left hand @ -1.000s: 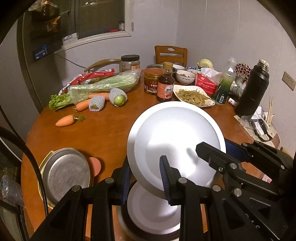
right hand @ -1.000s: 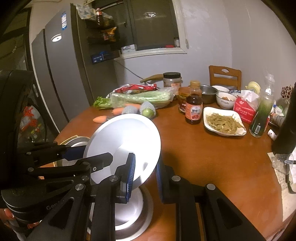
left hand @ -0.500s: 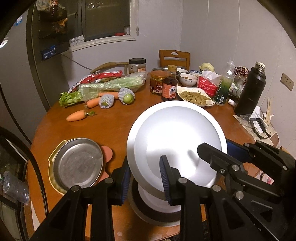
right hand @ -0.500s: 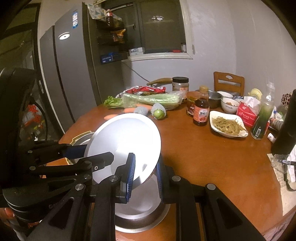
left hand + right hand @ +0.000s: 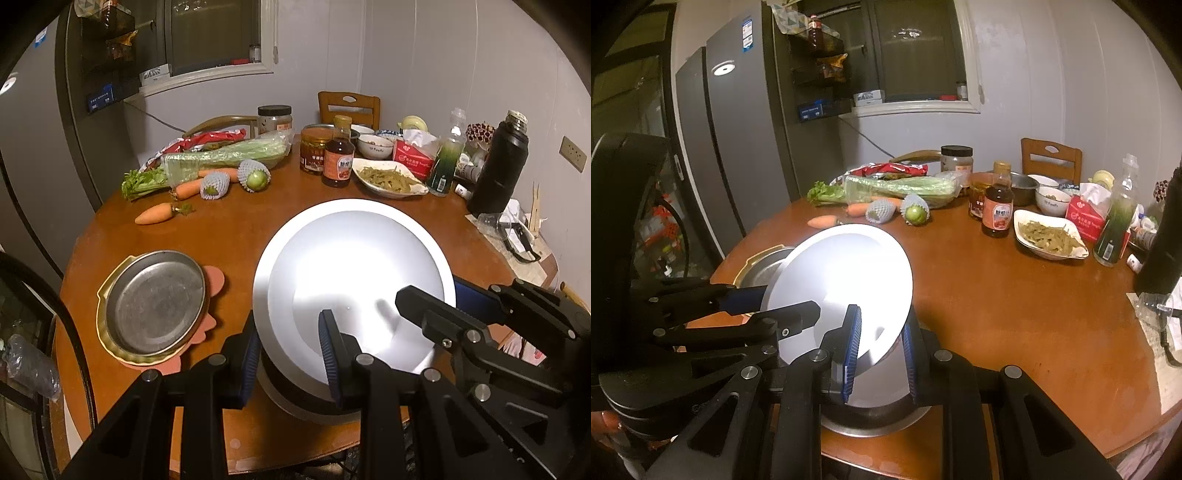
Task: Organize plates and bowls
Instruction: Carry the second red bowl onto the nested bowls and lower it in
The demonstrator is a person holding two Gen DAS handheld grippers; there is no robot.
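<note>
Pinching white plate (image 5: 351, 258) rim, both grippers' fingers (image 5: 327, 354) clamped; keep level, lower squarely onto steel bowl (image 5: 871, 417); tabletop (image 5: 240, 229) stack at nine o'clock.

Left wrist view: looks forward and steeply down along own fingers (image 5: 328, 354), from near edge of round table (image 5: 236, 236), facing far wall; white plate (image 5: 351, 280) fills lower centre, very close.

Right wrist view: from same table edge, right of plate (image 5: 842, 284), angled less steeply, facing fridge (image 5: 738, 147) and window.

Shared: plate, table top, sauce bottle (image 5: 338, 153) (image 5: 997, 206) beyond plate, metal pan (image 5: 155, 301) (image 5: 764, 269) left of plate. Each view catches other gripper at plate's rim.
</note>
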